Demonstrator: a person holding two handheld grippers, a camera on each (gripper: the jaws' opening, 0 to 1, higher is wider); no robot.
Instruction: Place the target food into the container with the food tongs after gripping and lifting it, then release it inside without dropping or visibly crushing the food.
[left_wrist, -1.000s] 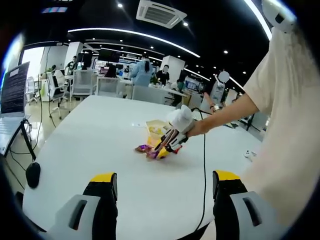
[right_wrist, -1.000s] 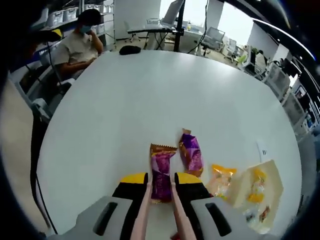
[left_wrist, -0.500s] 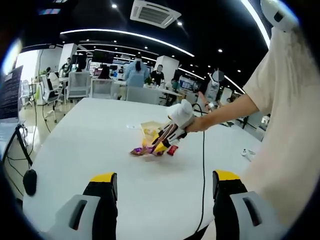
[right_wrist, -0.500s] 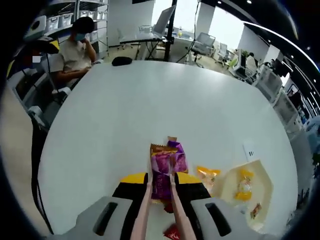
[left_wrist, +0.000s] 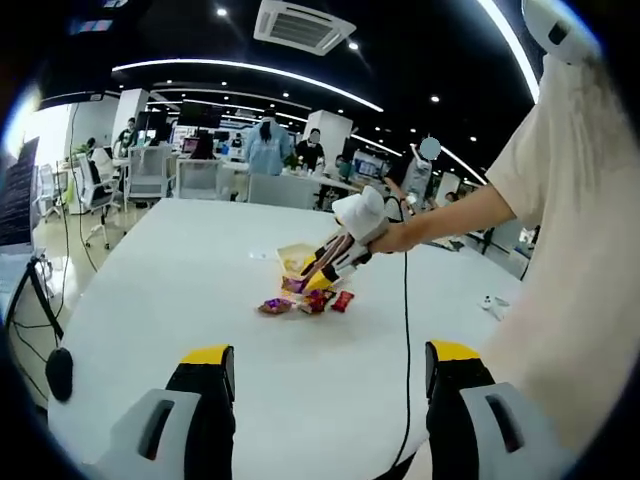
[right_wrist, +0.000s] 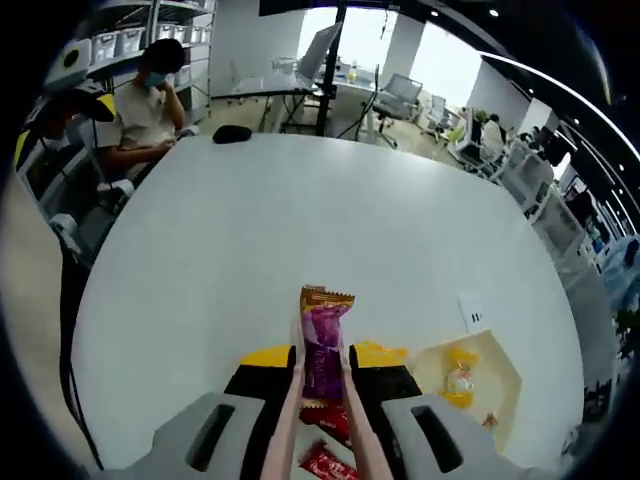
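Since one second ago, the right gripper (right_wrist: 320, 372), its tongs (right_wrist: 292, 400) pinching the purple snack packet (right_wrist: 322, 340), has lifted it off the table (right_wrist: 230, 230). Container (right_wrist: 470, 385) sits lower right; transfer remains. Left gripper (left_wrist: 330, 385) jaws stand spread, idle.

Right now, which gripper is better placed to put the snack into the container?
The right gripper. Its tongs already hold the purple snack, lifted above the table, and the container lies close beside it. The left gripper is open, far back.
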